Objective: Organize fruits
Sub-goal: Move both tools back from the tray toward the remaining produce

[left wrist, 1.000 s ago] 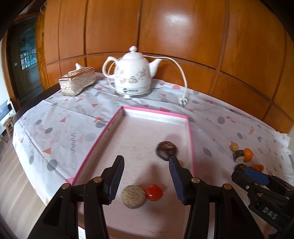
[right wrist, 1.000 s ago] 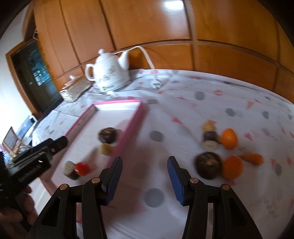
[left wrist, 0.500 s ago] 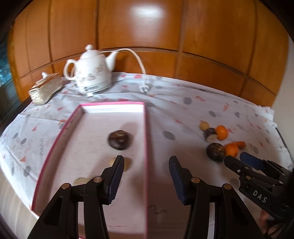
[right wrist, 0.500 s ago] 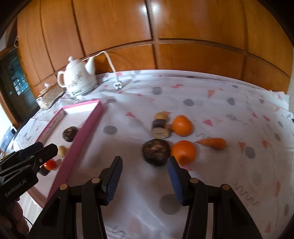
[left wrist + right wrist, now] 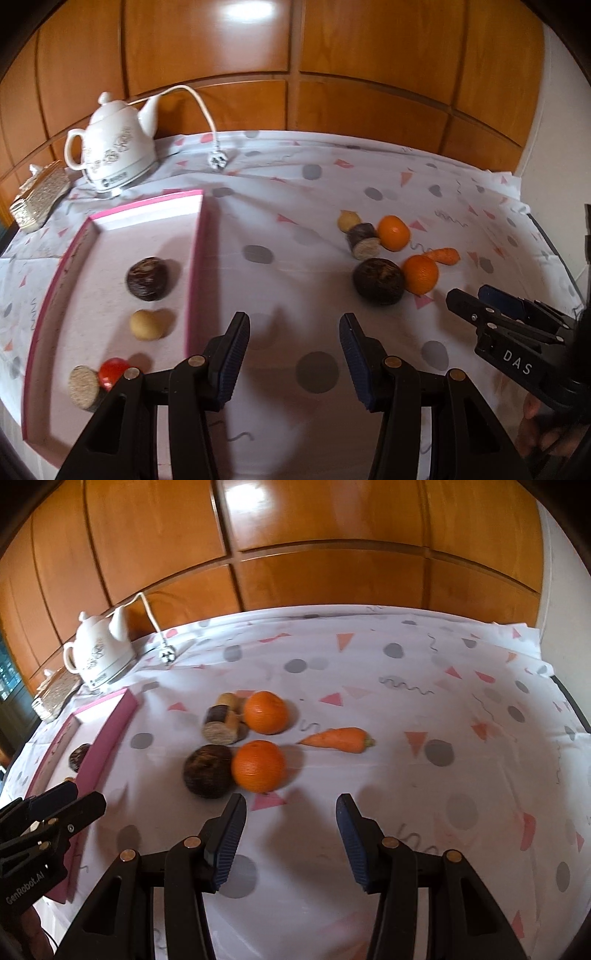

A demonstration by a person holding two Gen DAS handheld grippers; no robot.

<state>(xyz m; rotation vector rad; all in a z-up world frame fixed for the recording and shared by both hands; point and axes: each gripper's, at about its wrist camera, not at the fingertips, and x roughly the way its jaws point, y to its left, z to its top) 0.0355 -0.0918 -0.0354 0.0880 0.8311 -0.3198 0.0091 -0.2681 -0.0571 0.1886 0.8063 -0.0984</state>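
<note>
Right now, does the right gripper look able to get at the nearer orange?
Probably yes: the right gripper is open, and the nearer orange lies just ahead and slightly left, with only tablecloth between.

Both the left gripper (image 5: pixel 291 354) and right gripper (image 5: pixel 290 836) have swung rightward, off the tray (image 5: pixel 197 258).

A table draped in a patterned cloth (image 5: pixel 314 173) carries a pink-rimmed tray (image 5: pixel 197 258), white kettle (image 5: pixel 114 155), two oranges (image 5: pixel 265 712), a carrot (image 5: pixel 338 739) and a dark round fruit (image 5: pixel 207 771).

tray (image 5: pixel 110 723) — cut by left tool (image 5: pixel 55 805) | cylinder fruit (image 5: pixel 221 723) — blurred
</note>
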